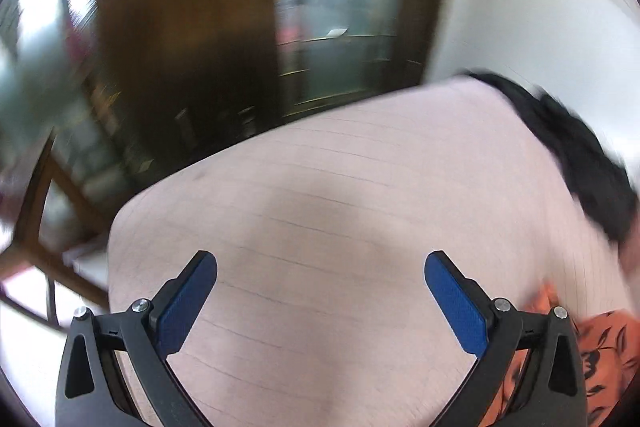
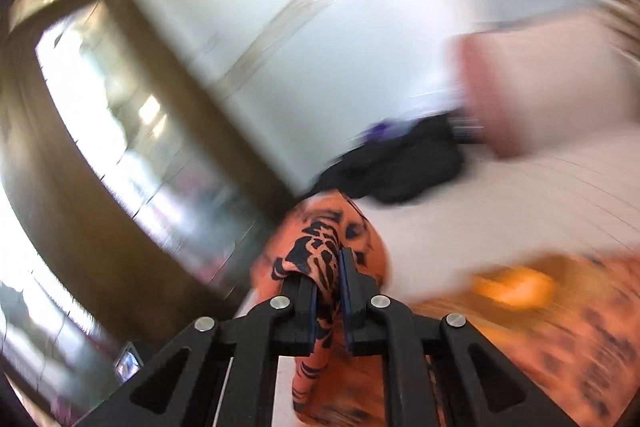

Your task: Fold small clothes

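Left gripper: the two blue-padded fingers stand wide apart with nothing between them. They hang over a pale pink sheet with thin lines, which covers the surface below; no contact with the sheet can be made out. At the lower right of the left wrist view, just past the right finger, a piece of the orange garment with black print lies on the sheet. Further out, along the far right edge of the sheet, sits a dark pile of clothes. Beyond the sheet's far edge: a brown wooden door frame, a white wall, and a wooden chair frame at left.

Right gripper: the fingers are pressed together on a fold of the orange garment with black print. The cloth bunches above the fingertips and a strip of it hangs down between the finger mounts. More of the same orange fabric spreads at lower right, heavily blurred, so its lay cannot be read with confidence. The dark pile of clothes rests on the pale sheet beyond the gripped cloth, apart from it. A pink cushion-like shape, possibly a pillow, stands behind the pile at right. The right wrist view is smeared throughout.
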### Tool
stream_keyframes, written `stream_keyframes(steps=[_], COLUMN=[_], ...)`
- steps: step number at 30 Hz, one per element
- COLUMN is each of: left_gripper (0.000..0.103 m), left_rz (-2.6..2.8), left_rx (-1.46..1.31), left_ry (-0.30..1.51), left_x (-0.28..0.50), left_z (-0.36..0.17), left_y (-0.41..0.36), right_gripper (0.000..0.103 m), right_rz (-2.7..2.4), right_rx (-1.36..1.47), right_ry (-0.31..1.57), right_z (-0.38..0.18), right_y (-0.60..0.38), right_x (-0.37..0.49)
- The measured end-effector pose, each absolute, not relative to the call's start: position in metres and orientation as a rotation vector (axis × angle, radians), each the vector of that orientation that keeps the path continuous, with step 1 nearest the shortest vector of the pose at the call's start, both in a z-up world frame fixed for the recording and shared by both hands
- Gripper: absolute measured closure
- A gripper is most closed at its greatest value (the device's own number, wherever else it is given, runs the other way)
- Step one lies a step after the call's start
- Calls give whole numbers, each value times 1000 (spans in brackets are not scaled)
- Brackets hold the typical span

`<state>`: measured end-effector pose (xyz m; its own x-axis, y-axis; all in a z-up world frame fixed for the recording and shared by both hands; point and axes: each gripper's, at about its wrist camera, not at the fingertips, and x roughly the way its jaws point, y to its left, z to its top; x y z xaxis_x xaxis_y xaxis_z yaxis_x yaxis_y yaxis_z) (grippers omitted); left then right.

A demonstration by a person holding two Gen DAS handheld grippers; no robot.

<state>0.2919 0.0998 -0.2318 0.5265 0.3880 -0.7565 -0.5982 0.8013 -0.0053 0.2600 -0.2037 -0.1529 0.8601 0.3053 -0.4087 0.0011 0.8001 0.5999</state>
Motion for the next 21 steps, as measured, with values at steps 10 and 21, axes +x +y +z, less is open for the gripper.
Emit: stream_keyframes(steps=[10,21], left_gripper=[0,0], left_rz=[358,325], left_rx=[124,182], left_ry=[846,958], left_x=[307,319], left_z=[-251,-274], left_y=[-34,-39], right_gripper=[30,30], right_rz=[-190,-387], right_rx=[966,890], right_ry=[721,748], right_z=[-289,-261], right_y=[-337,-368], right_x=[125,184])
